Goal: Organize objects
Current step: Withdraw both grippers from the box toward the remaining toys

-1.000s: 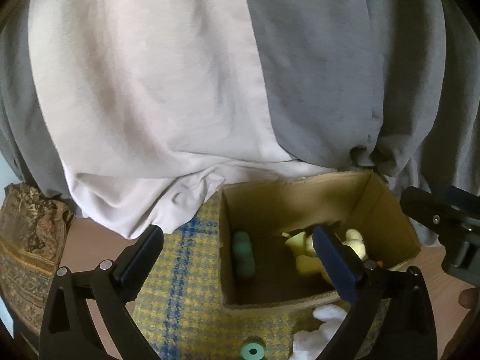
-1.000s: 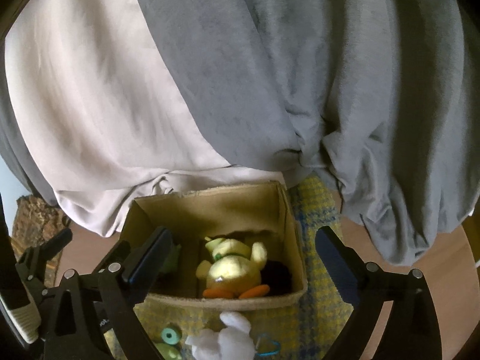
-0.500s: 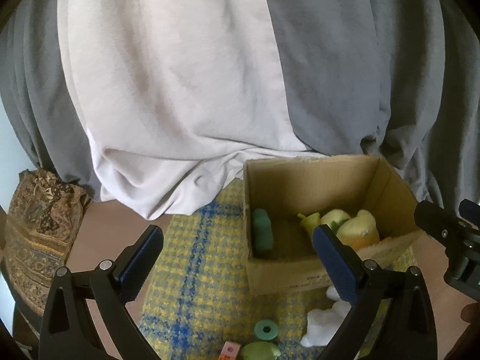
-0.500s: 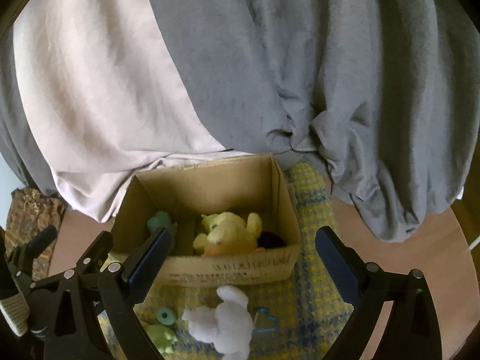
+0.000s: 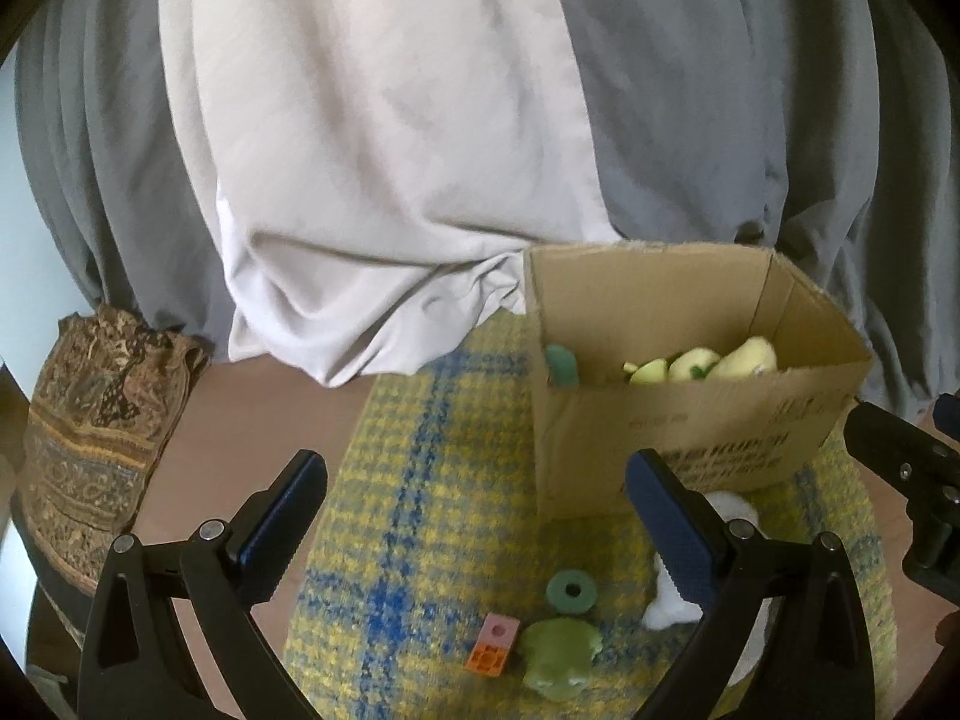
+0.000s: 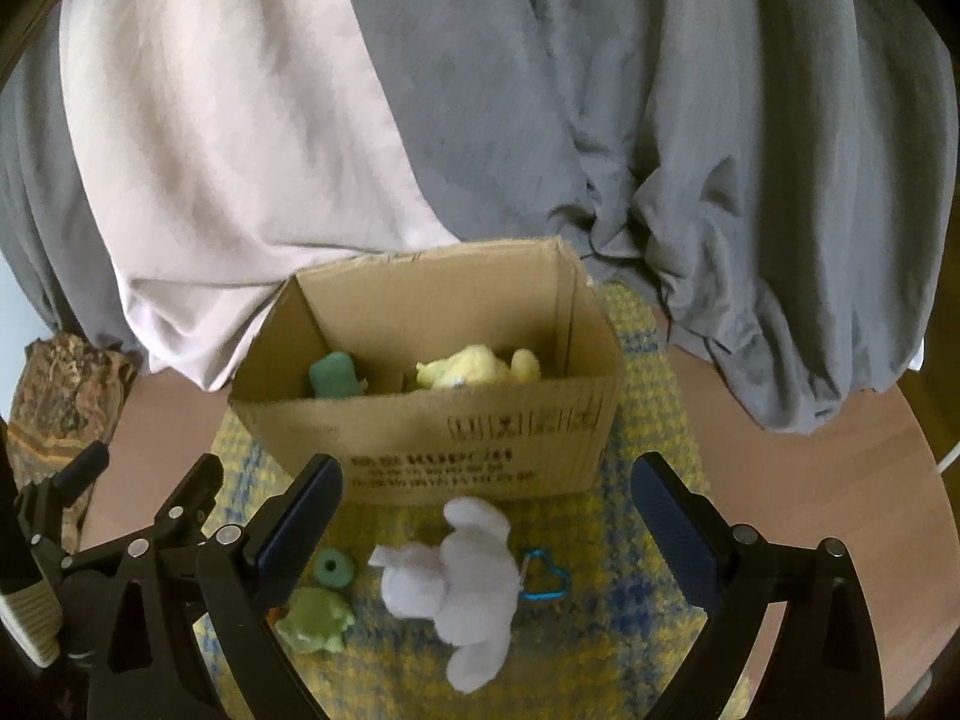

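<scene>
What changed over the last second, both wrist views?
Both grippers, left and right, pulled back and lowered from over the box: its front wall now shows, and more toys on the mat came into view, including the white plush and ring. Nothing grasped or released. Jaws stayed open; box contents unmoved.

Left wrist view: low over the mat (image 5: 414,546), facing forward past the left gripper (image 5: 474,516) to the box (image 5: 690,438) at right and the curtains (image 5: 390,150) behind, fairly near. Right wrist view: from further right, straight at the box (image 6: 432,438), the plush (image 6: 456,576) close below. Shared by the 2: box, mat, green ring (image 5: 571,590) (image 6: 332,567), frog (image 5: 558,651) (image 6: 315,618), curtains.
</scene>
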Demonstrator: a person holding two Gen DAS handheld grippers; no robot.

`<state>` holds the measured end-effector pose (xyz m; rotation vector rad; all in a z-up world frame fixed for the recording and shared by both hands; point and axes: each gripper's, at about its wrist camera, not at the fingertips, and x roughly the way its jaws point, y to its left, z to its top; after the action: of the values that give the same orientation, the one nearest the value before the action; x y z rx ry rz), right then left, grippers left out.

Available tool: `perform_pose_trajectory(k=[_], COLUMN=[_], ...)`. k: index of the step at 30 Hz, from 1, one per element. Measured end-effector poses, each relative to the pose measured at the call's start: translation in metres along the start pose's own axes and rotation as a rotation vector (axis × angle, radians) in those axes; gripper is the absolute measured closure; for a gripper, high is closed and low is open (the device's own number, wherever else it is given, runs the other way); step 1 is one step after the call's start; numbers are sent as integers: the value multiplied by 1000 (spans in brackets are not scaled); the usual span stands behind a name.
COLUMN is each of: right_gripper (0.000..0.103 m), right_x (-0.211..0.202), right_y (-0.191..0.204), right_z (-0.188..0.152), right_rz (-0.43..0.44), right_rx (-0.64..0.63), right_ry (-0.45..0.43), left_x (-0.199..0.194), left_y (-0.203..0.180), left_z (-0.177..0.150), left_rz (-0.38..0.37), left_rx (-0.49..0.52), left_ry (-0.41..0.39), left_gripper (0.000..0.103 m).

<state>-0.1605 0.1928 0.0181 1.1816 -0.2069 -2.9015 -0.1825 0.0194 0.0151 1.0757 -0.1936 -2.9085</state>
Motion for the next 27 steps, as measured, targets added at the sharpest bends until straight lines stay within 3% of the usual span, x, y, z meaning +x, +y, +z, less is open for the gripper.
perform_pose_trajectory(k=[27], right_gripper=[6], right_x=[42], right_y=[17], right_z=[-60], right_rz=[-6], right_rx=[-30], right_ry=[142], left_x=[25], left_y=[20], left_z=[-74], left_rz=[3], left_rx=[-1], left_ry=[84], left_gripper=[2])
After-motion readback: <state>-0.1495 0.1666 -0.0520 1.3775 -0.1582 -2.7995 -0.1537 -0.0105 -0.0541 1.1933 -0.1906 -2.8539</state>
